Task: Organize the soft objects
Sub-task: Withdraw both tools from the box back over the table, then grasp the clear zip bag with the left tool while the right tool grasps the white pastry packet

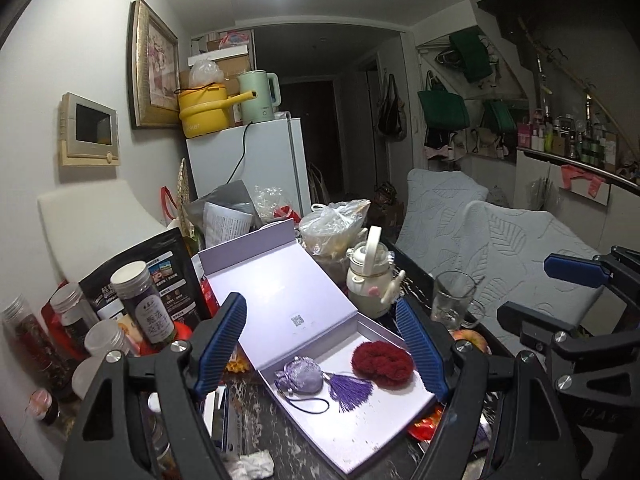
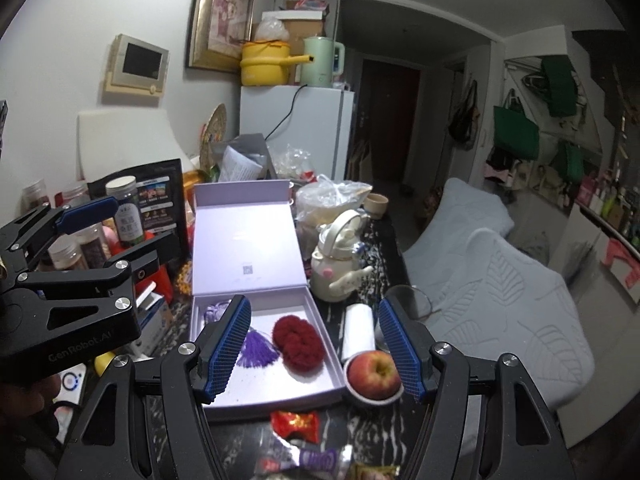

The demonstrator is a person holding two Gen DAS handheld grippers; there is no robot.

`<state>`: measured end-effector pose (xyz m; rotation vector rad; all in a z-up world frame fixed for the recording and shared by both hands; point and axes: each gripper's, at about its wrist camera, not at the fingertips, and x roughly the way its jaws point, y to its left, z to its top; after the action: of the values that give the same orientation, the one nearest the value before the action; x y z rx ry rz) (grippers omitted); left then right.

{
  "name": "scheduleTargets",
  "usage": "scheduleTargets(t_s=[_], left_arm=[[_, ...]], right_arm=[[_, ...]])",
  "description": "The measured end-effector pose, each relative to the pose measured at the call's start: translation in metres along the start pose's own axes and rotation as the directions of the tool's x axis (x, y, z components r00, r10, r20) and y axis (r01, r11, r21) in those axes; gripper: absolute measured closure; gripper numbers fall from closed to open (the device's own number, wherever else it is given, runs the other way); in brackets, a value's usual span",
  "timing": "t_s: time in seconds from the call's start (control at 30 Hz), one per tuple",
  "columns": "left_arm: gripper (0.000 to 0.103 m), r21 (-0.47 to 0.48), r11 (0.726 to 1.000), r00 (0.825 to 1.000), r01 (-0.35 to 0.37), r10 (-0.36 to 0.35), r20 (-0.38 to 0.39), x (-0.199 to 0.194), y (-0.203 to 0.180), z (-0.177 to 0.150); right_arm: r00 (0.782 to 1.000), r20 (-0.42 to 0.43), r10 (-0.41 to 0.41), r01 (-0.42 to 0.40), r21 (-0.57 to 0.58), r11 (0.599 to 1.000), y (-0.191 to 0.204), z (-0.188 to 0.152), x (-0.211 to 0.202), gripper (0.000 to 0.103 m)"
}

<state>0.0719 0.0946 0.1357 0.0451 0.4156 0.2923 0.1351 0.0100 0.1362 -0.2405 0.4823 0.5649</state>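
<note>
An open lilac gift box (image 1: 384, 436) lies on the cluttered dark marble table (image 1: 280, 436), and its lid (image 1: 280, 280) stands folded back toward the white fridge (image 1: 248, 160). Inside the tray there are three soft things. A dark red fluffy scrunchie (image 1: 382, 362) sits at the right side of the tray. A purple tassel (image 1: 352, 392) lies just beside it on the left, and a small lilac silk pouch (image 1: 298, 376) with a dark cord lies left of the tassel, near the left wall of the tray.

The left hand-held gripper (image 1: 320, 360) hangs above the tray with its two blue pads apart, and nothing is between them. The pouch, tassel and scrunchie are seen through the gap, but the fingers touch none of them.

The right hand-held gripper (image 2: 316, 352) is also above the front of the table, its jaws apart and empty. In its view the scrunchie (image 2: 298, 344) and the tassel (image 2: 256, 350) are in the tray, and its left pad hides most of the pouch. Right of the box (image 2: 280, 392), a red apple (image 2: 374, 374) rests in a small white dish, with a white roll (image 2: 358, 332) behind it.

A cream kettle-shaped bottle (image 1: 370, 280) and a glass mug (image 1: 452, 300) stand just beyond the right edge of the box. Jars (image 1: 140, 300) with silver caps are crowded at the left of the table
</note>
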Motion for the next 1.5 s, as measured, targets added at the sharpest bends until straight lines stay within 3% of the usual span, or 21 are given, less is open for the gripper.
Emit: scheduleTargets(t_s=[0.33,0.9,1.1,1.5], left_arm=[[0.025,0.021,0.999,0.999,0.037,-0.037,-0.013,-0.042,-0.015,-0.031],[0.025,0.059,0.989,0.986,0.136,-0.130,-0.102,-0.067,-0.050,-0.107],[0.025,0.072,0.980,0.973,0.184,-0.171,-0.158,-0.067,-0.064,-0.132],[0.025,0.049,0.959,0.926,0.280,-0.256,-0.277,-0.056,-0.086,-0.176]], right_arm=[[1.000,0.018,-0.005,0.005,0.008,1.000,0.004,-0.034,-0.048,0.036],[0.995,0.015,-0.096,0.096,0.046,0.994,0.019,-0.133,-0.094,0.031],[0.993,-0.002,-0.116,0.116,0.064,0.991,0.016,-0.163,-0.104,0.029],[0.990,-0.045,-0.137,0.141,0.116,0.983,0.010,-0.207,-0.115,0.024]])
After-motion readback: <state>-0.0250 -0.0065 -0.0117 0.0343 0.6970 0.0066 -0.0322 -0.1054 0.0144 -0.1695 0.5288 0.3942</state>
